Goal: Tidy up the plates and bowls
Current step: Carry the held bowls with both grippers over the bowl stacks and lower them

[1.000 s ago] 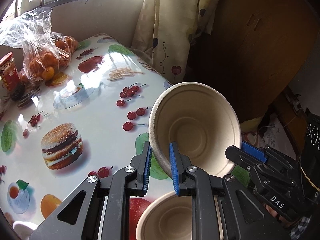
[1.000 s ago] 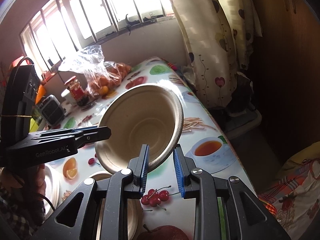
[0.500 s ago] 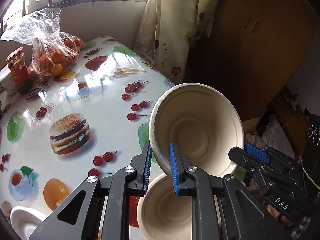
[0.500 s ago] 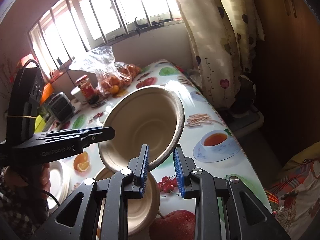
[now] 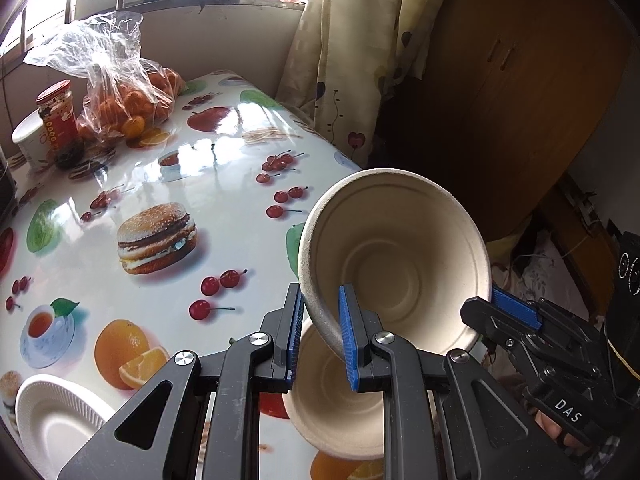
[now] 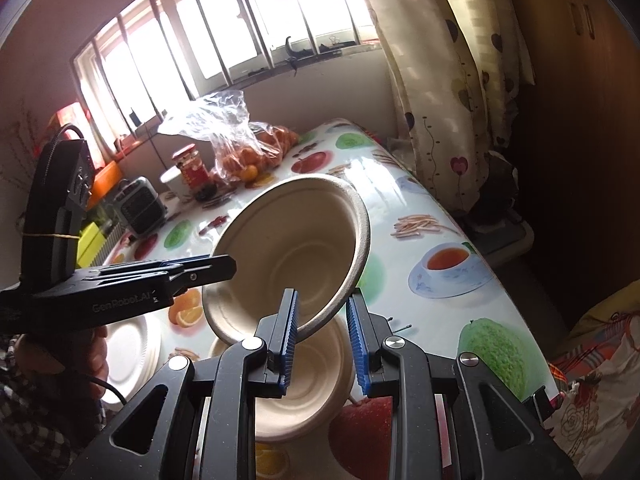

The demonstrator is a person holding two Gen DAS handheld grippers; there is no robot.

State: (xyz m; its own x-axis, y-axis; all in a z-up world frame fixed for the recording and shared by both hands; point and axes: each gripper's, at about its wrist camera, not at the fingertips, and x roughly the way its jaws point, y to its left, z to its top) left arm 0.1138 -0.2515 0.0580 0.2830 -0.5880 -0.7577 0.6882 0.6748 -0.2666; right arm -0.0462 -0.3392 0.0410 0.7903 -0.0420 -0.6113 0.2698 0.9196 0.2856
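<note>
A beige paper bowl [image 5: 396, 256] is held tilted in the air, its inside facing the cameras. My left gripper [image 5: 318, 336] is shut on its near rim. My right gripper [image 6: 322, 334] stands around the opposite rim [image 6: 348, 280] with a visible gap, so it looks open; it also shows in the left wrist view [image 5: 516, 312]. A second beige bowl [image 5: 336, 392] sits upright on the table below the held one, also seen in the right wrist view [image 6: 304, 396]. White paper plates [image 5: 56, 416] lie at the table's near left; they show in the right wrist view [image 6: 128, 352].
The table [image 5: 208, 220] has a glossy fruit-and-burger print cloth. At its far end stand a bag of oranges [image 5: 120, 96], a red-lidded jar [image 5: 58, 116] and a white cup [image 5: 26, 140]. A small heater [image 6: 140, 204] is beside them. A curtain [image 5: 352, 40] and a wooden cabinet [image 5: 512, 80] are to the right.
Both grippers have lifted the tilted bowl higher and drawn back from the table. More of the table, the lower bowl and the white plates have come into view.
</note>
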